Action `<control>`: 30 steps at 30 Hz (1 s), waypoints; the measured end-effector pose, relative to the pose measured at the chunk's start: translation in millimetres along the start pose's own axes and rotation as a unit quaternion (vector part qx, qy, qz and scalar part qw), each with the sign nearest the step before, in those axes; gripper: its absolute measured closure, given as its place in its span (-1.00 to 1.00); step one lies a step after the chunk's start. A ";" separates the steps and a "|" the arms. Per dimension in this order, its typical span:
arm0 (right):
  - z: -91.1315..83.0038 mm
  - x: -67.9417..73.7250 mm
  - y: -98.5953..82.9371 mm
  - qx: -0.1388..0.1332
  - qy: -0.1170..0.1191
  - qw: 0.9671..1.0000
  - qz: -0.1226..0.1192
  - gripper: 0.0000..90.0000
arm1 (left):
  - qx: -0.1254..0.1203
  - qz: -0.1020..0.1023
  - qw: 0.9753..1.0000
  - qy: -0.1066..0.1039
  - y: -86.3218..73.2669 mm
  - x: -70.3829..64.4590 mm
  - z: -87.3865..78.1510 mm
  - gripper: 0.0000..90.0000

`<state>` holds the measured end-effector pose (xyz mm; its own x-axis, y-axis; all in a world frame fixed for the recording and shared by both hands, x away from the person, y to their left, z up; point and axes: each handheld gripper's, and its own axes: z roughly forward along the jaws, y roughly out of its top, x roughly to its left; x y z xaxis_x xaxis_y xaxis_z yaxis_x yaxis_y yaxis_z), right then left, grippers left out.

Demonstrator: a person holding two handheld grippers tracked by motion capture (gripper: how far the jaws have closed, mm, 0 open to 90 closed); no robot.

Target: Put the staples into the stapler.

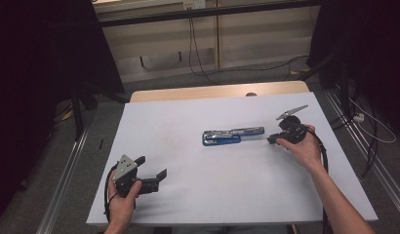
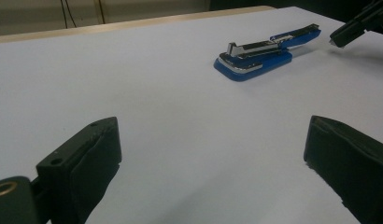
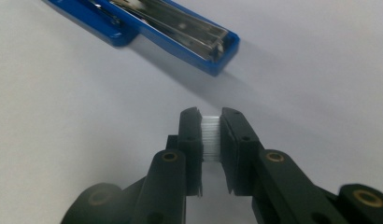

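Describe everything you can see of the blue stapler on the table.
The stapler is blue with a shiny metal staple channel, and it lies swung open, its top arm stretched out nearly in line with the base. It rests flat on the white table near the middle, long axis across it. Nothing touches it: the right tongs, shut on a pale strip of staples, sit just off its arm's end, and the open left tongs are far away.

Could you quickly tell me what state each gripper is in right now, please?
Left gripper: open, holding nothing.
Right gripper: shut on a strip of staples, just short of the open blue stapler.
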<state>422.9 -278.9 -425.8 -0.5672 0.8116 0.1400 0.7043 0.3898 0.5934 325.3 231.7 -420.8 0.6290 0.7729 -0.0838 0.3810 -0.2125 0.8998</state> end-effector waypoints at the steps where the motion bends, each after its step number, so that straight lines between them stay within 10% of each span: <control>1: -0.9 1.1 0.7 -0.003 0.001 1.000 -0.005 0.77 | 0.000 0.001 1.000 0.000 0.0 0.0 0.1 -0.91; 30: -13.7 20.0 12.0 -0.089 0.037 0.994 -0.055 0.77 | -0.006 -0.004 1.000 0.002 0.3 0.4 0.0 -0.91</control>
<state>414.1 -264.0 -405.1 -0.6708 0.7318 0.1203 0.5531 0.3856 0.7385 325.7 231.9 -420.5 0.6228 0.7773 -0.0889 0.3773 -0.1989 0.9045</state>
